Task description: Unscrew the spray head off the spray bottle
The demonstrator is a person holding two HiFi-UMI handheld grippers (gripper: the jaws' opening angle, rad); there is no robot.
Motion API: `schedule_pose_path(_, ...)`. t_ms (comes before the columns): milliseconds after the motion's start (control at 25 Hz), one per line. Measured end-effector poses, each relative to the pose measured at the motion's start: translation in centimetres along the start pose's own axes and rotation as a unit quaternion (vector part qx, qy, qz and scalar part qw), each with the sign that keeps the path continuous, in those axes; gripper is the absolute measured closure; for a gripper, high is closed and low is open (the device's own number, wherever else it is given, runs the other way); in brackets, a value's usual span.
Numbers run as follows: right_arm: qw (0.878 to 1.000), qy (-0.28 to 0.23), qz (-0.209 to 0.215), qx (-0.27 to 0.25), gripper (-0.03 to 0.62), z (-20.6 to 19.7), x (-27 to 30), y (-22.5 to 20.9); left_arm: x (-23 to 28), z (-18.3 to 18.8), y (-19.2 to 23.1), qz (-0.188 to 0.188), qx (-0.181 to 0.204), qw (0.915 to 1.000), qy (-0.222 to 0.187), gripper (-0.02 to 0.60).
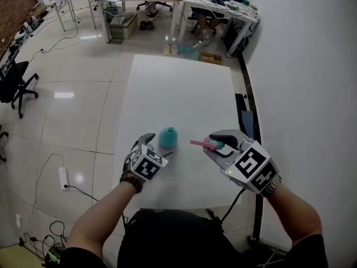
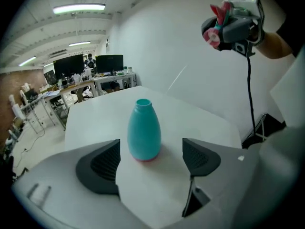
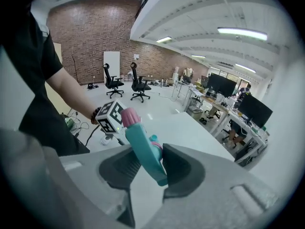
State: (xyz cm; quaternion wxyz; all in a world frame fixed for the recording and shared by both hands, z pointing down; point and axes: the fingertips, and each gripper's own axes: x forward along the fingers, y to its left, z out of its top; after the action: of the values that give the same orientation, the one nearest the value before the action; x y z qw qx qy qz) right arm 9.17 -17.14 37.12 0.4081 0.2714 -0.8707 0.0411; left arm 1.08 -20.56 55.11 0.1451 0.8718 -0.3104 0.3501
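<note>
While right gripper (image 3: 151,168) holds spray head (image 3: 142,144), left gripper (image 2: 153,162) gapes near bottle (image 2: 144,130).

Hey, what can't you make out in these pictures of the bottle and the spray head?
- What's inside the bottle: its opaque wall hides it in the left gripper view.
- Its neck threads: too small in the head view, blurred in the left gripper view.
- The spray head underside: covered by the right gripper in the right gripper view, too small in the head view.
</note>
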Motion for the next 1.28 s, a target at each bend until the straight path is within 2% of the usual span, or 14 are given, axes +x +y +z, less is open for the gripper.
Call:
schedule_pose_path(240, 0.999, -0.01, 0.006, 0.03, 0.473, 1.2, -0.7, -0.1, 1.9, 0.1, 0.7, 0.024, 0.032, 0.9992, -0.005, 0.141)
schedule_pose_path(400, 0.999, -0.011, 0.007, 0.04, 0.473, 1.6, -0.8, -0.4, 3.4, 0.2, 1.2, 0.032, 0.04, 0.9987, -0.006, 0.137)
schedule_pose_path(920, 0.999, 0.001, 0.009, 0.04, 0.473, 2.4, 0.8, -0.9, 6.6, -0.7, 1.1, 0.019, 0.053, 0.9983, 0.011, 0.132)
schedule_pose_path(1280, 0.999, 0.01, 0.01, 0.037, 0.473, 2.3, 1.8, -1.3, 7.0, -1.0, 1.1, 0.016, 0.076, 0.9967, 0.024, 0.166)
